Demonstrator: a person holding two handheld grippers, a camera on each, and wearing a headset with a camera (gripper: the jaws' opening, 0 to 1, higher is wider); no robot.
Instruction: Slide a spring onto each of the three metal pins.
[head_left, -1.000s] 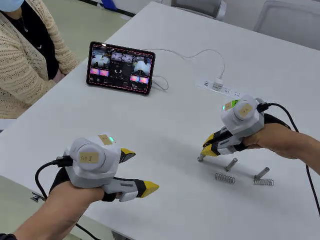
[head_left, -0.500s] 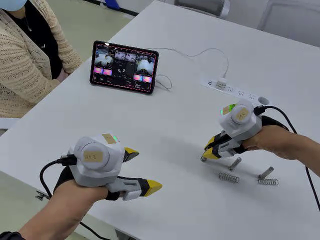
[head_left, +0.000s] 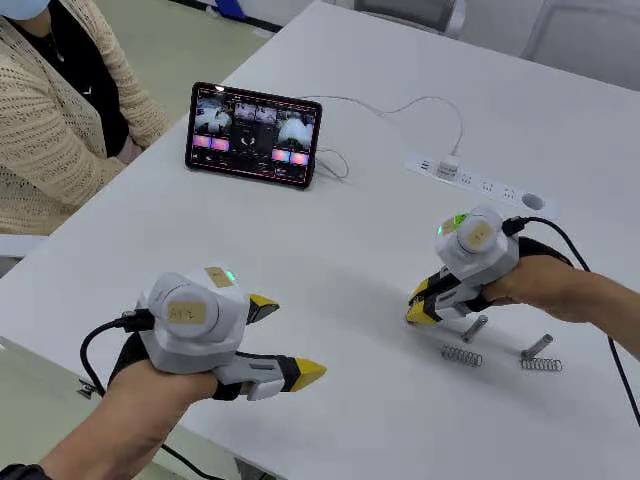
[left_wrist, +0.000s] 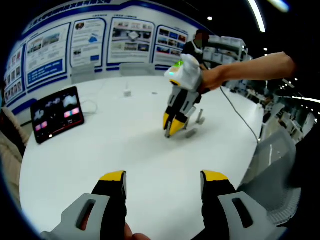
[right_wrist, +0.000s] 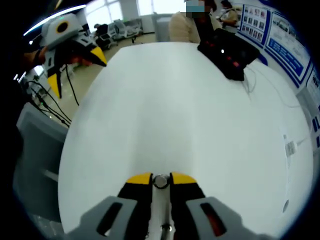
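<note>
White worktop (head_left: 340, 240), mostly bare. Toward its near right corner the right tongs (head_left: 420, 305) are clenched on a metal pin (right_wrist: 161, 181). A second pin (head_left: 475, 328) and third pin (head_left: 536, 347) lie beside them, with one spring (head_left: 461, 355) and another spring (head_left: 540, 364) loose on the surface. By the near edge the left tongs (head_left: 286, 338) are released and empty. A tablet (head_left: 254, 133) and power strip (head_left: 470, 178) sit toward the far side. A seated person (head_left: 50, 140) is at the left edge. There is a poster wall (left_wrist: 100, 40) behind.

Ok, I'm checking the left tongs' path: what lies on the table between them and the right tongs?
Nothing: the head view shows bare white tabletop from the yellow-tipped left tongs to the right tongs.
</note>
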